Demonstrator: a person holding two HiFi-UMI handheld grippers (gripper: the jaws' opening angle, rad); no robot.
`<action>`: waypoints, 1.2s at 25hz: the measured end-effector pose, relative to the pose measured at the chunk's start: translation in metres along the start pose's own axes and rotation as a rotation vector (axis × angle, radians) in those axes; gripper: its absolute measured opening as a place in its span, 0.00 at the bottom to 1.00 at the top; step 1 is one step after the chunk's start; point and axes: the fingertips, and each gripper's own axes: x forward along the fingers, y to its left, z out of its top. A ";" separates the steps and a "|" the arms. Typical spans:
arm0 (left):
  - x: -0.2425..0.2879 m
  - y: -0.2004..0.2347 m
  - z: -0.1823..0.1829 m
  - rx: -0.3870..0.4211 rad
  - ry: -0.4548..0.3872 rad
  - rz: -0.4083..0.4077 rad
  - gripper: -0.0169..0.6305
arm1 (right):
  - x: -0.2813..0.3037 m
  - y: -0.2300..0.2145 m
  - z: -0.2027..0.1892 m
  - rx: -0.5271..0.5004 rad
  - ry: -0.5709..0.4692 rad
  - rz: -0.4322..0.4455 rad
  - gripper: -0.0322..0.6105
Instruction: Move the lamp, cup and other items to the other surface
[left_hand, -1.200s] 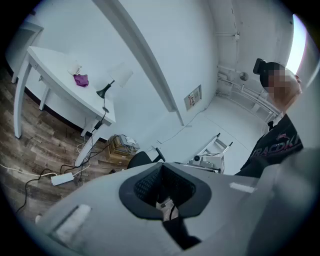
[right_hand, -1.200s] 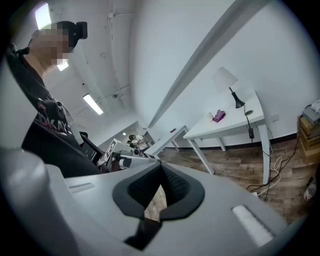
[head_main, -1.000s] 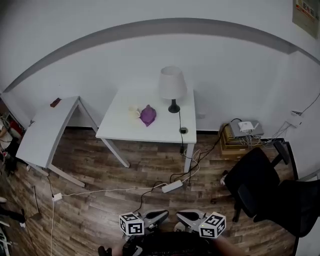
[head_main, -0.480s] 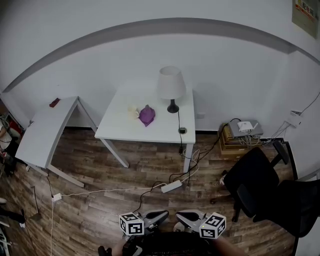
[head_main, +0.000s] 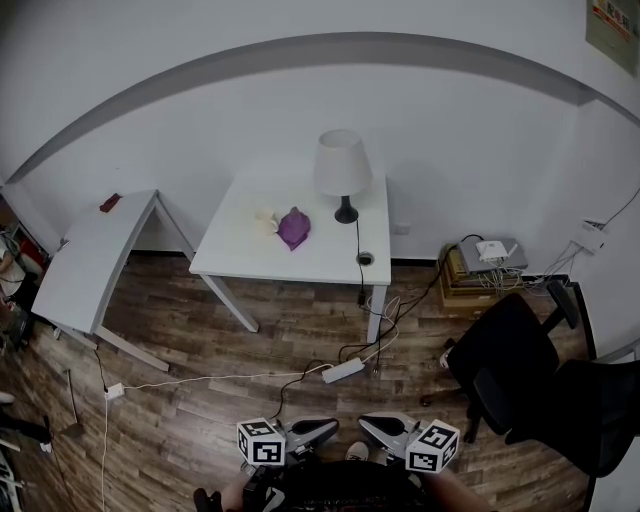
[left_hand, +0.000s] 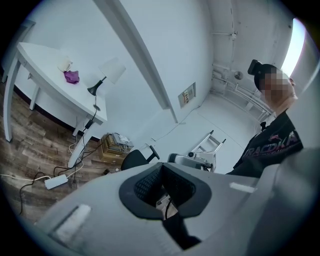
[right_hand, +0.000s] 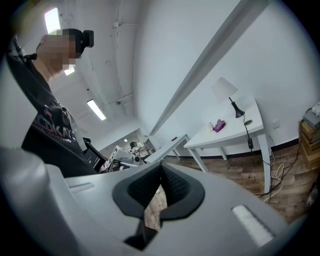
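Grippers sit nearest: left gripper (head_main: 318, 431) and right gripper (head_main: 377, 428), jaws pressed together on nothing. Across the wooden floor (head_main: 200, 350), the white table (head_main: 330, 262) carries the lamp (head_main: 343, 170) at its back right corner, with a purple cloth (head_main: 294, 228) mid-table.

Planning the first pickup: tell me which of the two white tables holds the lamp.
The centre table: the lamp and a purple item sit on it. The left table shows just a small dark object.

2 tbls (head_main: 300, 262) (head_main: 95, 262), 1 lamp (head_main: 343, 165), 2 tools (head_main: 325, 428) (head_main: 368, 424)
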 end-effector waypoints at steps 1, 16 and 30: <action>0.001 -0.001 0.000 0.006 0.003 -0.005 0.02 | 0.000 0.000 0.002 0.001 -0.006 0.002 0.06; 0.026 -0.027 0.003 0.125 0.094 -0.154 0.02 | -0.007 0.005 0.025 -0.047 -0.082 0.064 0.25; 0.009 0.043 0.053 -0.025 -0.099 0.084 0.02 | 0.007 -0.030 0.054 -0.002 -0.166 -0.046 0.38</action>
